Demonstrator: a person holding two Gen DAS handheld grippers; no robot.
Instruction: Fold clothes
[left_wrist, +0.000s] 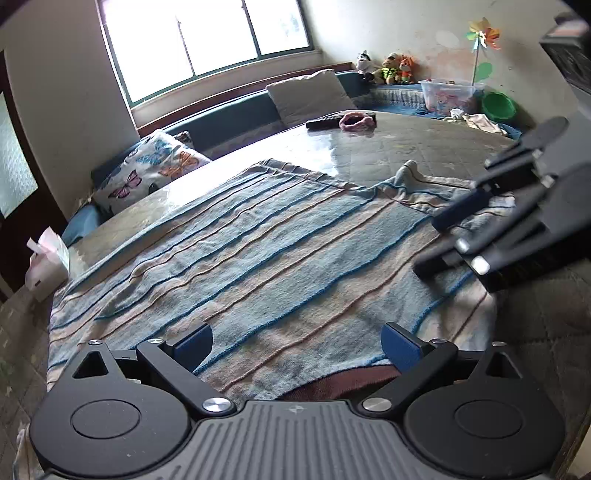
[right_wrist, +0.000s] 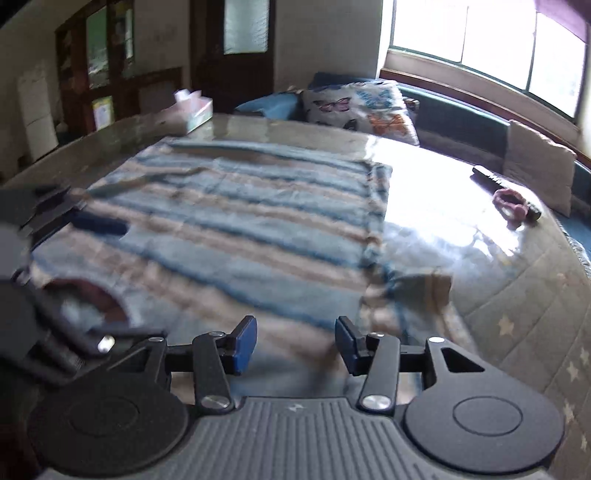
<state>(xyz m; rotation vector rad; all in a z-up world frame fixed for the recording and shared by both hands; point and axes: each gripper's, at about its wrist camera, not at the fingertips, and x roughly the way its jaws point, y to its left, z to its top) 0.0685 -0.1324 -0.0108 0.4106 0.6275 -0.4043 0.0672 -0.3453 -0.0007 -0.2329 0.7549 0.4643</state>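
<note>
A glossy table (left_wrist: 388, 147) fills both views, and on it a blue-and-tan striped knit garment (left_wrist: 258, 251) lies spread almost flat, its collar with a dark red lining at the edge nearest you. One sleeve (left_wrist: 417, 181) on your right side lies bunched and partly turned in over the body; the rest shows as a single broad rectangle with no tidy fold across it. Judging by that, most of the folding is left, though the right-wrist view is blurred and the far side is hard to read. Your left gripper (left_wrist: 295, 345) hovers over the collar edge with its jaws spread wide, holding nothing. Your right gripper (right_wrist: 295, 341) sits above the garment's right side, jaws parted about halfway and empty; whether its tips touch the cloth, you cannot tell.
</note>
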